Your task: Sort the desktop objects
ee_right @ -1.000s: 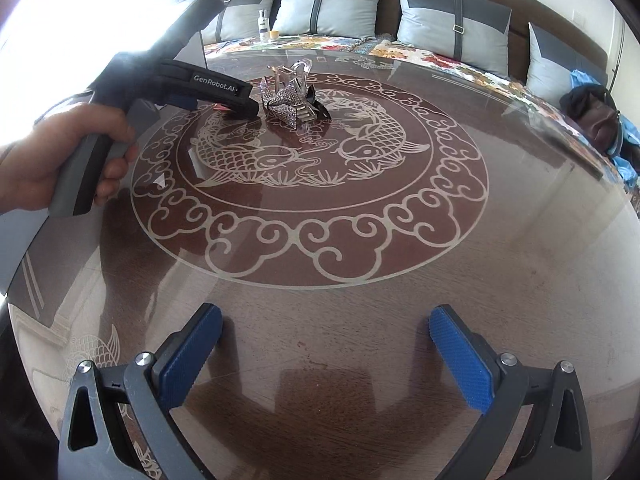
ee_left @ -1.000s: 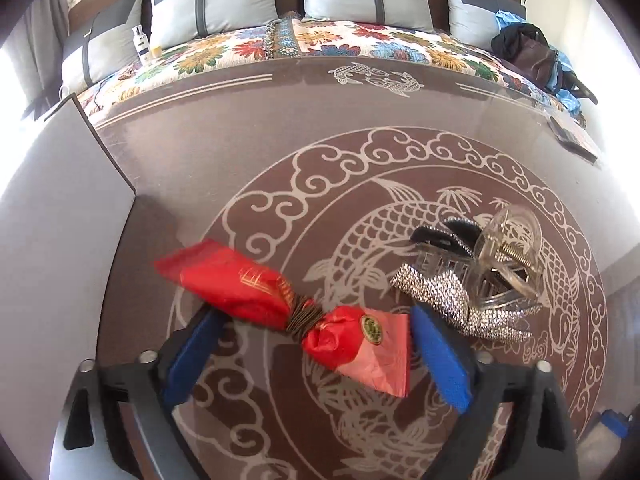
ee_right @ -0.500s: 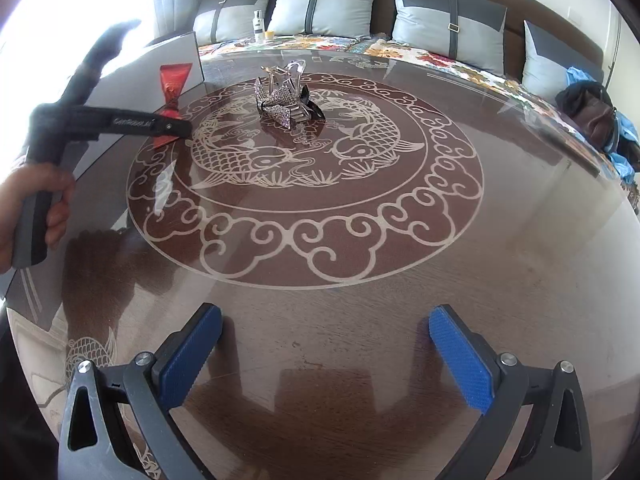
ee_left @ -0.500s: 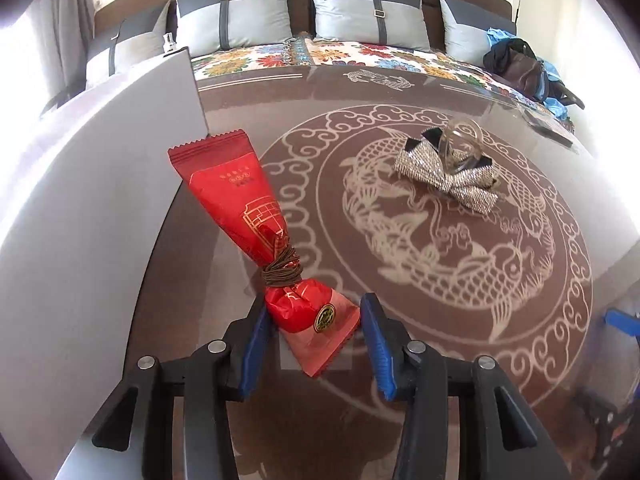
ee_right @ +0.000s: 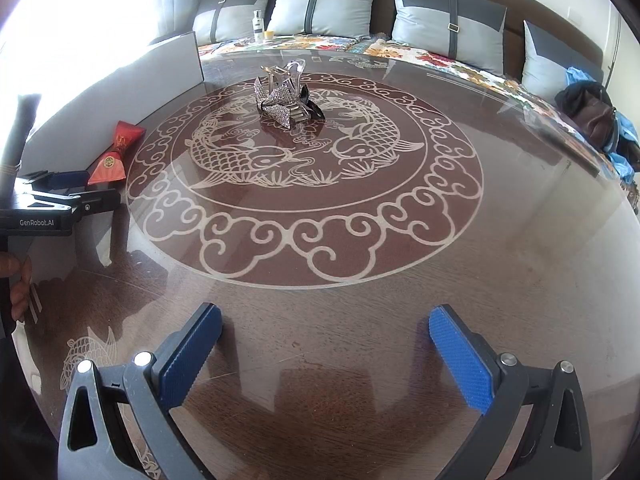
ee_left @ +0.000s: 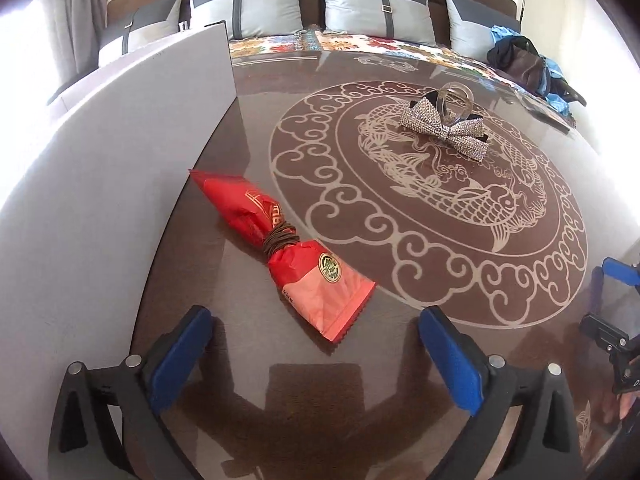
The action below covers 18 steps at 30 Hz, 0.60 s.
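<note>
Left wrist view: the left tool (ee_left: pixel 316 354) has its blue-padded jaws opening, now spread wide, with nothing pressed between the pads. The red foil snack packet tied at its waist with a brown elastic band (ee_left: pixel 280 254) lies flat on the glossy dark worktop with the pale fish-and-cloud pattern (ee_left: pixel 420 280), just ahead of the jaws and clear of both pads. Its pale serrated end points back toward the gap between the jaws; its long axis runs diagonally, away and to the left, ending near the grey upright board (ee_left: pixel 120 160) at the worktop's left side.

Farther out, right of centre, sits the cluster of hair clips: a rhinestone bow clip (ee_left: pixel 444 128) with a clear plastic claw clip (ee_left: pixel 454 98) against it.

Right wrist view: the right tool (ee_right: pixel 324 354) also stands wide apart and empty, over bare worktop, well apart from every object.

Judgement: packet looks released at the left edge. The clip pile is the remaining item; the left tool seems nearer to it, lying ahead and to its right.
</note>
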Each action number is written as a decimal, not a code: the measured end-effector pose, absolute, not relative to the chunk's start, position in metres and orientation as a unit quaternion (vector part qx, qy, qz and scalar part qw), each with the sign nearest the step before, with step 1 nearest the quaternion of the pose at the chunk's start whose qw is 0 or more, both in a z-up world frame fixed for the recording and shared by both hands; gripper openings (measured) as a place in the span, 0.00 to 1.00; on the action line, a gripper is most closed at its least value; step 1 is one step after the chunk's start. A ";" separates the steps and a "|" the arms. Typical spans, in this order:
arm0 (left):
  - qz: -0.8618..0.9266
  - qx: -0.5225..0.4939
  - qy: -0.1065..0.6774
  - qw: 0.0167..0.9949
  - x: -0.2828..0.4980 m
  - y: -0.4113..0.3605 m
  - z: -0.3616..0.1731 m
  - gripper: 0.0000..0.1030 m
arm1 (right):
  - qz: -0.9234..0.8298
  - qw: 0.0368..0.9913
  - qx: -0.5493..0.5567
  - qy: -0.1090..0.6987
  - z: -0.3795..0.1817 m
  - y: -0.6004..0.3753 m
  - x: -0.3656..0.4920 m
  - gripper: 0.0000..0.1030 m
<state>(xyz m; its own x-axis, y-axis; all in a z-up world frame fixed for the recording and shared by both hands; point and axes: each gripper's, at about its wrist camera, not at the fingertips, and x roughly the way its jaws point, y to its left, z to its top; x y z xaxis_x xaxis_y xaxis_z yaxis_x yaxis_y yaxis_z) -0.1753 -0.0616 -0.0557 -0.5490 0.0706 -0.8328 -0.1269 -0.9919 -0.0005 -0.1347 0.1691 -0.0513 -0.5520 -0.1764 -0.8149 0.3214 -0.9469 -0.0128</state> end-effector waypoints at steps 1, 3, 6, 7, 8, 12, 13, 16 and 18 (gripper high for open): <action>0.879 -0.472 0.030 0.056 -0.176 -0.062 -0.056 1.00 | -0.877 0.142 0.452 0.080 -0.051 0.169 -0.135 1.00; 0.880 -0.471 0.030 0.056 -0.175 -0.062 -0.056 1.00 | -0.877 0.142 0.452 0.080 -0.051 0.169 -0.135 1.00; 0.880 -0.471 0.029 0.056 -0.175 -0.062 -0.056 1.00 | -0.877 0.141 0.452 0.080 -0.051 0.169 -0.135 1.00; 0.880 -0.471 0.029 0.056 -0.175 -0.062 -0.057 1.00 | -0.877 0.141 0.451 0.080 -0.051 0.170 -0.134 1.00; 0.880 -0.471 0.029 0.056 -0.176 -0.062 -0.056 1.00 | -0.877 0.141 0.452 0.080 -0.051 0.170 -0.134 1.00; 0.880 -0.470 0.029 0.056 -0.175 -0.062 -0.055 1.00 | -0.877 0.141 0.452 0.080 -0.051 0.170 -0.134 1.00; 0.880 -0.470 0.029 0.056 -0.175 -0.062 -0.055 1.00 | -0.877 0.141 0.452 0.080 -0.052 0.170 -0.135 1.00; 0.880 -0.470 0.030 0.055 -0.175 -0.062 -0.056 1.00 | -0.874 0.147 0.455 0.083 -0.052 0.167 -0.147 1.00; 0.880 -0.470 0.030 0.055 -0.174 -0.062 -0.055 1.00 | -0.868 0.169 0.456 0.096 -0.052 0.159 -0.165 1.00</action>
<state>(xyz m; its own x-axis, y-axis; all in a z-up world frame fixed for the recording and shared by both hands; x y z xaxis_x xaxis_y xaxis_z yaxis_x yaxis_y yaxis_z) -0.1743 -0.0621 -0.0553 -0.5519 0.0687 -0.8311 -0.1244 -0.9922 0.0006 -0.1653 0.1592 -0.0520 -0.5270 -0.2049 -0.8248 0.3805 -0.9247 -0.0134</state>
